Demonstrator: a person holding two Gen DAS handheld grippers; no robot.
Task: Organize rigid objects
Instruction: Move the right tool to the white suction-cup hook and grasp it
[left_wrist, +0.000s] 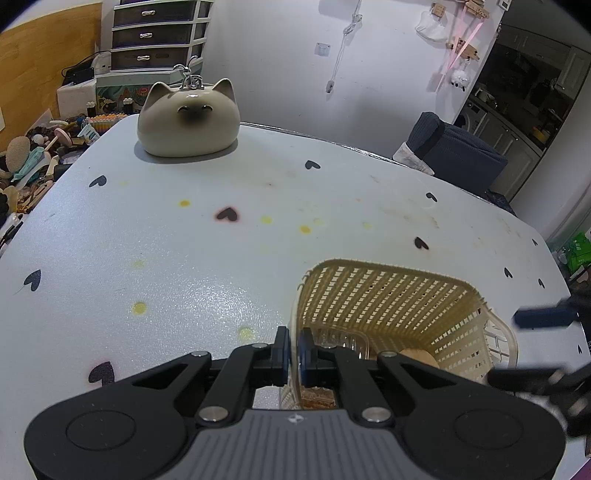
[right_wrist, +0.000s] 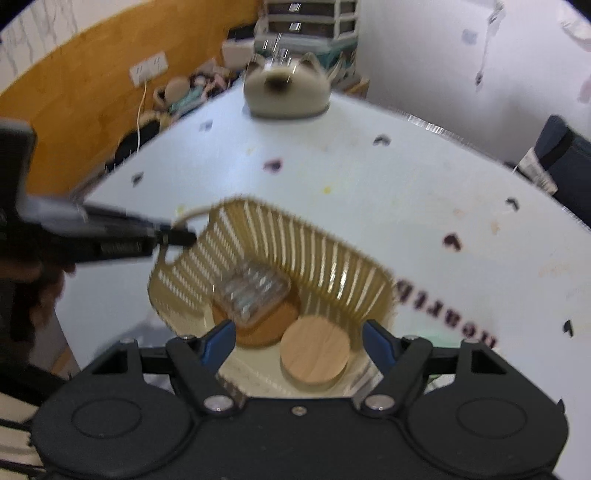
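A tan slotted plastic basket (left_wrist: 388, 295) (right_wrist: 258, 236) stands on the white table. My left gripper (left_wrist: 294, 347) (right_wrist: 177, 236) is shut on the basket's rim near a handle cut-out. Inside the basket lie a clear ribbed dish (right_wrist: 251, 291), a darker round wooden coaster (right_wrist: 266, 332) partly under the dish, and a pale round wooden disc (right_wrist: 314, 354). My right gripper (right_wrist: 299, 332) hovers over the basket's near end, open, with nothing between its pads. One of its blue fingers (left_wrist: 543, 317) shows blurred at the right edge of the left wrist view.
A cat-shaped ceramic piece (left_wrist: 188, 122) (right_wrist: 286, 90) sits at the table's (left_wrist: 184, 258) far edge. Beyond it are a drawer unit (left_wrist: 159, 33) and a cluttered heap (left_wrist: 33, 155). A dark blue chair (left_wrist: 454, 151) stands behind the table on the right.
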